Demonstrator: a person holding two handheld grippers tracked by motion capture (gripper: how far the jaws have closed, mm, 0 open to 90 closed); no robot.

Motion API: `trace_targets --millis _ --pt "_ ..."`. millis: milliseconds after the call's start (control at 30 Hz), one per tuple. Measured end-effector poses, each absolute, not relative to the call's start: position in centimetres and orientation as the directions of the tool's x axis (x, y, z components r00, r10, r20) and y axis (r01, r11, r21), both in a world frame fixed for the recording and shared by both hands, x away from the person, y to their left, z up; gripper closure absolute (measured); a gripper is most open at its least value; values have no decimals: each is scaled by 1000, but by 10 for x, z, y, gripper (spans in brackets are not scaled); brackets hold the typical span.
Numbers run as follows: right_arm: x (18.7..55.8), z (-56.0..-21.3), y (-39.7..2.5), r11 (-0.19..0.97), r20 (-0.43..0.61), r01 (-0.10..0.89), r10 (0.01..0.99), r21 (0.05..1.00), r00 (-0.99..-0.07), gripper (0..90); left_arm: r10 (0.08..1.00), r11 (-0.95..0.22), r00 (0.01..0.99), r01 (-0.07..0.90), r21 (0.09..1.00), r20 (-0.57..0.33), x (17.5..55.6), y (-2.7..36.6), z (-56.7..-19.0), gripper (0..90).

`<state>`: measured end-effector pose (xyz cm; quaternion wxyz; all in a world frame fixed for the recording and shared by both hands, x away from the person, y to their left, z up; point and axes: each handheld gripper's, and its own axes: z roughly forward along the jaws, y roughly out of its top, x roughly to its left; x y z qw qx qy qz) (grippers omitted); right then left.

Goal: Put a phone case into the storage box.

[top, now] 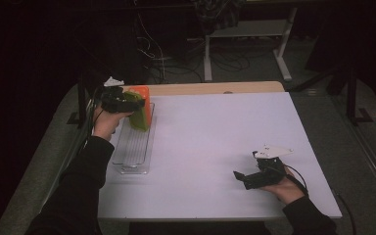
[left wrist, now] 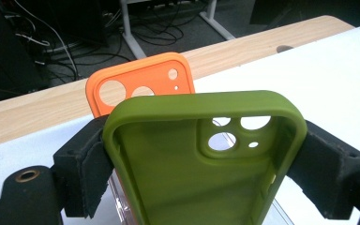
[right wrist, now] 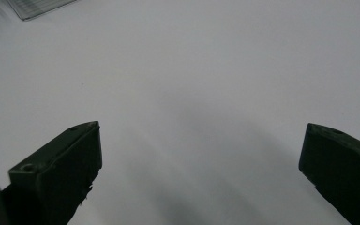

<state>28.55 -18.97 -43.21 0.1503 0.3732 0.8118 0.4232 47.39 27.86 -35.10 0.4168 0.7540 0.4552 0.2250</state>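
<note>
My left gripper is shut on an olive-green phone case, its two jaws pressing the case's long sides. In the high view the green case hangs tilted over the far end of a clear plastic tray. Just behind it an orange phone case stands upright at the tray's far end, also the orange case in the high view. My right gripper rests low over the white table at the near right, open with nothing between its jaws; the right gripper view shows its black fingertips wide apart.
The tray lies along the table's left side, its near part bare. A wooden strip runs along the table's far edge. Beyond it are desk legs and cables on the dark floor. A corner of the tray shows at top left.
</note>
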Motion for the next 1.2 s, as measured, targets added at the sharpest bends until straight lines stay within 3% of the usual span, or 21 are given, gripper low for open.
trace_targets --millis 900,1200 --pt "285 -432 -190 358 82 479 727 801 -681 0 911 -205 411 503 840 -24 489 266 -370 134" --pt "285 -432 -190 359 83 477 724 802 -685 0 918 -186 395 522 832 -42 492 269 -374 64"
